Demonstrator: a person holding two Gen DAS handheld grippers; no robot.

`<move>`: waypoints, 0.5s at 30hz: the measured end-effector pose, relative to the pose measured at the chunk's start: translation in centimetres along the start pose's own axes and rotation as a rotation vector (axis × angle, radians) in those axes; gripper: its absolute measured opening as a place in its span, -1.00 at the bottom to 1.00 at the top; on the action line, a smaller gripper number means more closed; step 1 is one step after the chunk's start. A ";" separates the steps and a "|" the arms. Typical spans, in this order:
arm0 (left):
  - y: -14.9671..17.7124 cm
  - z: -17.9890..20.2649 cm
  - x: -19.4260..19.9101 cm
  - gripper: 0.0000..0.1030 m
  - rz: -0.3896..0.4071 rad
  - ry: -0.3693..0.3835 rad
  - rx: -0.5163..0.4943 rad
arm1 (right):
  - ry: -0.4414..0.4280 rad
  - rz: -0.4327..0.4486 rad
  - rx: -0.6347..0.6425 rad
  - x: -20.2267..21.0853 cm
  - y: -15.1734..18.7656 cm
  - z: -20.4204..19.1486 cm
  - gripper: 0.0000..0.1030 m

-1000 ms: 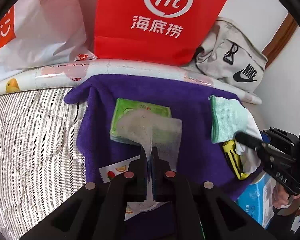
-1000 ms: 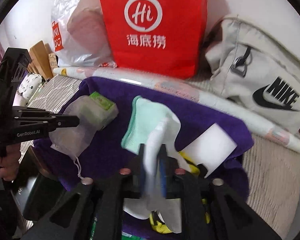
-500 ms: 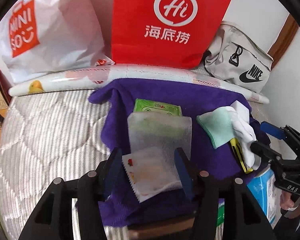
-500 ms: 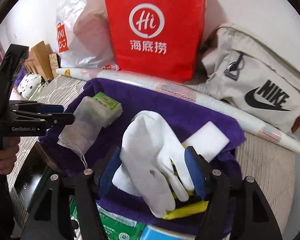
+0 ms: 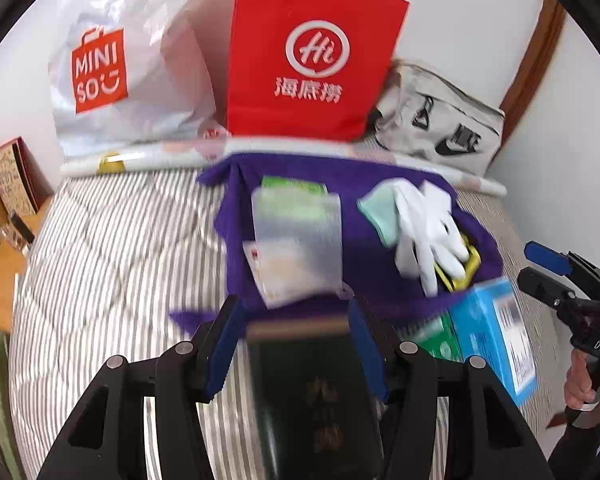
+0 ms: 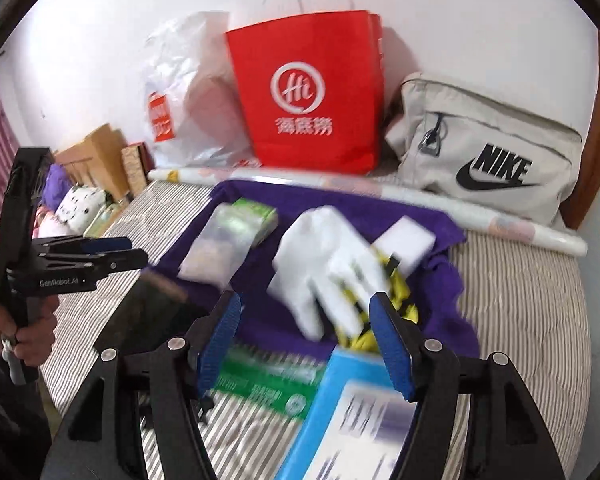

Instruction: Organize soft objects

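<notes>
Left gripper (image 5: 296, 344): fingers wide apart, holding nothing. Right gripper (image 6: 304, 344): fingers wide apart, holding nothing. White glove (image 6: 324, 264): limp, flat on purple towel (image 6: 440, 280), right side. Mesh pouch (image 5: 298, 232): flat on towel's left, over green packet (image 5: 294, 188).

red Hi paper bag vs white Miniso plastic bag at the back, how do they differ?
The red paper bag with the Hi logo stands upright with flat, stiff faces; the white Miniso plastic bag slumps, rounded and crinkled. The paper bag is solid red with white print, the plastic bag is white with an orange-red logo panel. The paper bag's thin handles show above its top edge; none show on the plastic bag. Both sit against the wall behind the purple towel.
</notes>
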State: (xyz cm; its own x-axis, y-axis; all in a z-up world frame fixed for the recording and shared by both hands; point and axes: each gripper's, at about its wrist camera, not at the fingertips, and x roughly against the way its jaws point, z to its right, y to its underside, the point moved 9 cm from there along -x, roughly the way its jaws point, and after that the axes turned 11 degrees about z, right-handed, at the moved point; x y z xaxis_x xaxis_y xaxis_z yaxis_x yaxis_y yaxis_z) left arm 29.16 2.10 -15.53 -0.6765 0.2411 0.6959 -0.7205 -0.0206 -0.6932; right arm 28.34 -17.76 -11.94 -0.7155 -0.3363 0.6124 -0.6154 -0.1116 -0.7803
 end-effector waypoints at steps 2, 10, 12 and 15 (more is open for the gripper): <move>1.3 0.1 0.8 0.01 -0.005 -0.004 -0.014 | -0.016 -0.005 0.017 0.6 1.2 -1.3 0.29; 5.1 -1.4 4.3 0.01 0.010 -0.026 -0.005 | -0.053 -0.084 0.192 -0.2 6.9 -7.1 -0.11; 5.6 -1.9 4.7 0.01 0.014 -0.026 0.001 | -0.038 -0.120 0.232 -1.0 8.0 -7.5 -0.22; 6.2 -2.4 5.3 0.01 0.020 -0.003 0.019 | -0.008 -0.171 0.294 -2.4 9.6 -7.7 -0.22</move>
State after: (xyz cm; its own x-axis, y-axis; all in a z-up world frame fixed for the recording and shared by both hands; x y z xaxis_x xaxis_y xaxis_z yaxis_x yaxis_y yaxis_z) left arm 21.49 5.55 -16.56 -0.6911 0.2376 0.6825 -0.7095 -0.0434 -0.7034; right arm 21.62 -10.87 -19.89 -0.6070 -0.2968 0.7372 -0.6036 -0.4312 -0.6706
